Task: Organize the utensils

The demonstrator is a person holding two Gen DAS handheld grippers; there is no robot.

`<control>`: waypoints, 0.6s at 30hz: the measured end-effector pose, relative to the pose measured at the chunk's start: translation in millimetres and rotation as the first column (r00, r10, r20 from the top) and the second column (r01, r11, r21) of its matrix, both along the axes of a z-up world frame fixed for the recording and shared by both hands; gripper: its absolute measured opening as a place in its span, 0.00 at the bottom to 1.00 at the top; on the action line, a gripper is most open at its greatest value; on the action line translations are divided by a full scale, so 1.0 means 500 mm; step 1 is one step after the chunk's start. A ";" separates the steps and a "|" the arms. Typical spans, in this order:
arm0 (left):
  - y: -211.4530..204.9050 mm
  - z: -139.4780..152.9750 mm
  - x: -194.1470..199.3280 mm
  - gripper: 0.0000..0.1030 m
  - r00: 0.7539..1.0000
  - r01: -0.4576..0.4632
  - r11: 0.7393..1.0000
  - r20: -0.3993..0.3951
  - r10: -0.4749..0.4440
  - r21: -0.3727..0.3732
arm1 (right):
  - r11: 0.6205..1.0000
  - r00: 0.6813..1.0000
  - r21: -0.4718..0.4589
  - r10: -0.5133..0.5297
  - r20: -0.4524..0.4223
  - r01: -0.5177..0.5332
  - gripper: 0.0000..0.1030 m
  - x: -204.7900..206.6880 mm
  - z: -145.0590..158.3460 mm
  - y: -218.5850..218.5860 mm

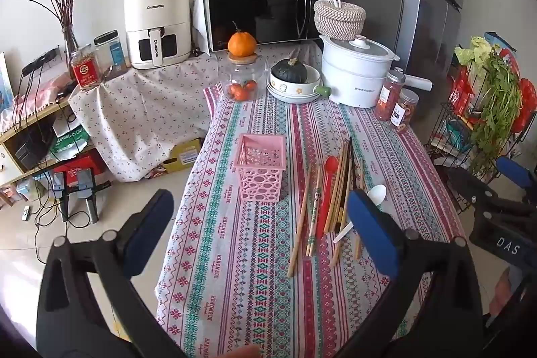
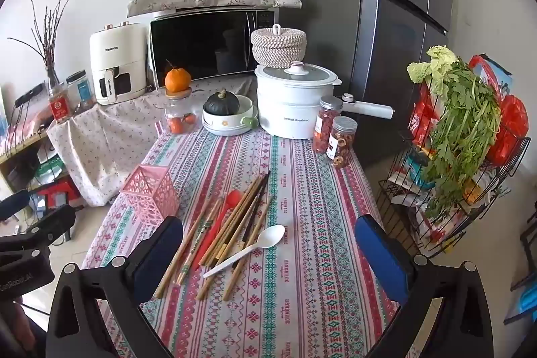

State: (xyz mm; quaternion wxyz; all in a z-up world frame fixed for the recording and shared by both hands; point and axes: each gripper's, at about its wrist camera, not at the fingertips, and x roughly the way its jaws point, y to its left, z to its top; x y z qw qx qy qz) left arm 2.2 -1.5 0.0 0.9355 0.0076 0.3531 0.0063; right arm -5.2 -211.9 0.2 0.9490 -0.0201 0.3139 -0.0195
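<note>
**Both grippers hung spread and empty short of a loose pile of utensils**

The right gripper (image 2: 268, 252) was held with its jaws wide apart and nothing between them. The utensils lay on the tablecloth (image 2: 302, 307) just ahead of those jaws, mostly toward the left finger. The left gripper (image 1: 260, 227) was likewise spread and empty; from it the pile lay ahead and hard by its right finger, while the pink basket (image 1: 261, 170) stood upright straight ahead between its fingers, just beside the pile.

The bundle of chopsticks (image 2: 235, 223) ran with its long axis pointing away from the right jaws, slanted to the right as it receded, so a grasp would likely have to close across the sticks, not along them. By my judgement the right gripper was the nearer to the pile and the left to the basket.

Counted: one white spoon (image 2: 250, 249), lying slantwise over the near ends of the sticks with its bowl to the right; one red spoon (image 2: 221, 220) among the sticks; one basket. The sticks overlapped too much for an exact count, roughly ten, some pale wood and a few dark. Nothing was in the basket yet, as far as could be seen.
</note>
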 end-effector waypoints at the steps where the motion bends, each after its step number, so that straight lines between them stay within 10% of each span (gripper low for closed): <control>1: -0.006 0.002 -0.006 1.00 1.000 -0.004 1.000 0.025 0.004 0.000 | 1.000 1.000 0.004 -0.001 0.005 0.001 1.00 0.000 -0.001 0.002; 18: -0.004 0.003 -0.012 1.00 0.999 0.014 1.000 0.030 -0.014 -0.009 | 1.000 1.000 0.025 -0.011 0.012 0.011 1.00 0.003 -0.006 -0.004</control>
